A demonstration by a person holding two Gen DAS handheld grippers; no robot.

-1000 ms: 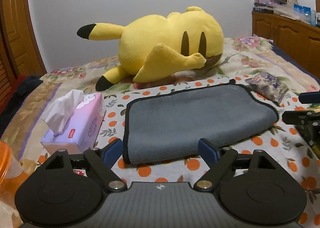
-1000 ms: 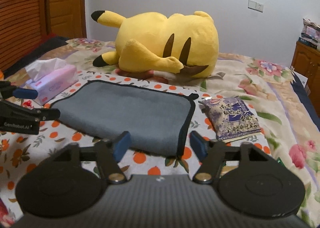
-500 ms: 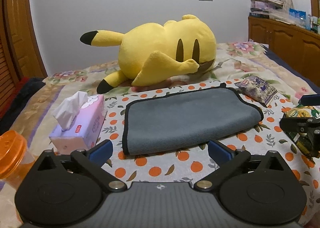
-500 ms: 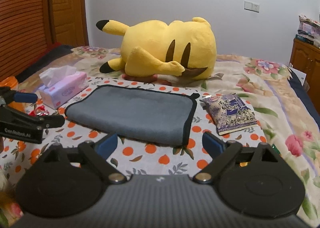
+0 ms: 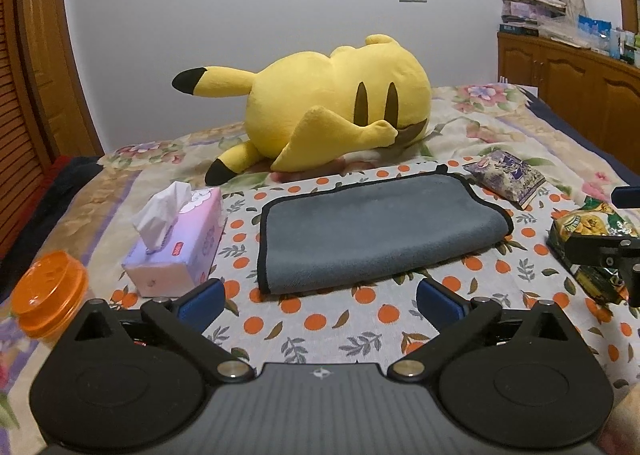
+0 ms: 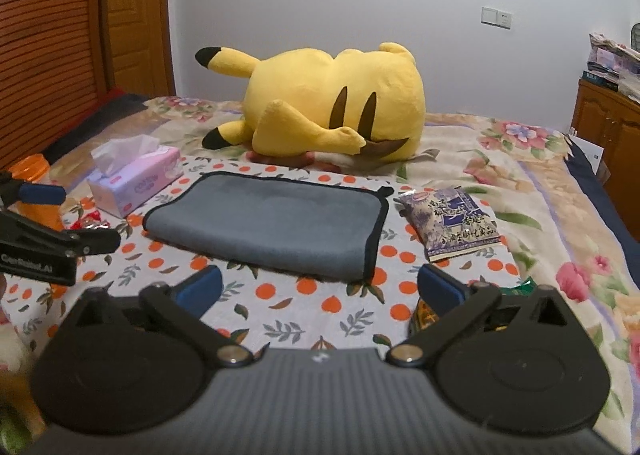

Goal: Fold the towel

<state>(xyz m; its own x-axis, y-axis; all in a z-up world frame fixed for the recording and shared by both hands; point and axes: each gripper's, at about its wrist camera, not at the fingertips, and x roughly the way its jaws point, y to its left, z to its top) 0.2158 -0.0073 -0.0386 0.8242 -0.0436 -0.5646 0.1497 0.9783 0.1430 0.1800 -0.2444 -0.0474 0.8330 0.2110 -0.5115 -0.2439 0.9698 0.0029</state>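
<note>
The grey towel (image 5: 376,231) lies folded flat on the orange-dotted cloth (image 5: 360,323) spread over the bed (image 6: 560,191). Its long axis runs from 9 to 3 o'clock across both wrist views, tipped a little so that in the left wrist view the 3 o'clock end sits farther back. In the right wrist view the black-trimmed short edge faces 3 o'clock and the rounded fold faces 6 o'clock.

The left gripper (image 5: 320,297) hovers just short of the towel's near edge, its jaws spread wide with nothing between them. The right gripper (image 6: 320,289) is likewise released and empty, apart from the towel.

At 9 o'clock of the towel stands a pink tissue box (image 5: 180,243), and beyond that an orange jar (image 5: 50,291). At 12 o'clock a yellow plush toy (image 5: 336,115) lies on its side. At 3 o'clock rests a purple snack packet (image 6: 452,219), near the towel without touching. A green snack bag (image 5: 588,231) lies nearer, by the right gripper.
</note>
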